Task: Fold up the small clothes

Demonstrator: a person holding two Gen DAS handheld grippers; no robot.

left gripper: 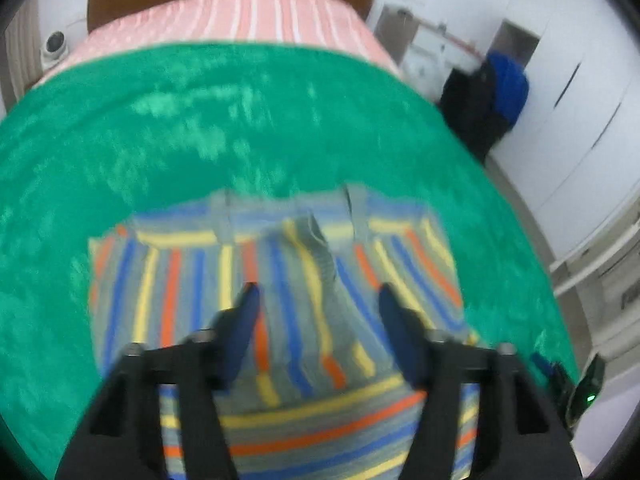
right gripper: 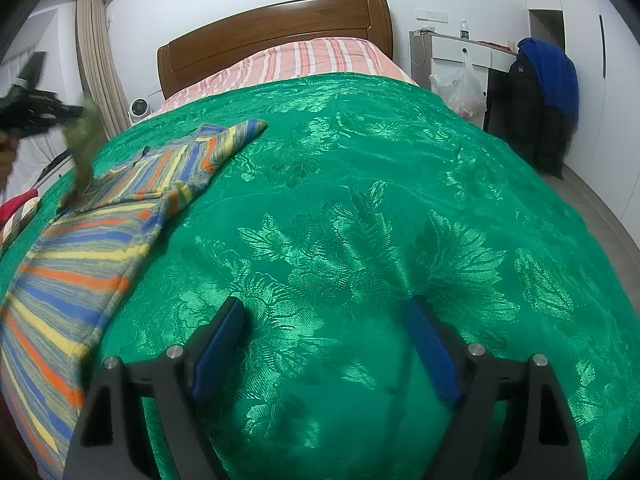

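Note:
A small striped garment [left gripper: 280, 280] in blue, yellow, orange and grey lies on the green bedspread [left gripper: 160, 140]. My left gripper [left gripper: 319, 300] hovers over its middle, jaws open, pads touching no cloth. A grey ribbed strip [left gripper: 320, 244] runs up between the fingers; the view is blurred. In the right wrist view the garment [right gripper: 80, 240] lies at the left, one sleeve [right gripper: 228, 136] stretched toward the headboard. A blurred olive streak [right gripper: 84, 144] hangs above it beside the left gripper's black body [right gripper: 28, 114]. My right gripper [right gripper: 324, 320] stands open over the bare bedspread [right gripper: 360, 200], holding nothing.
A pink striped sheet [right gripper: 320, 60] and a wooden headboard [right gripper: 272, 28] lie beyond the bedspread. At the right stand a white desk [right gripper: 460, 48], a plastic bag [right gripper: 460, 88] and a chair with dark and blue jackets [right gripper: 548, 92]. A red item [right gripper: 16, 204] sits at the left edge.

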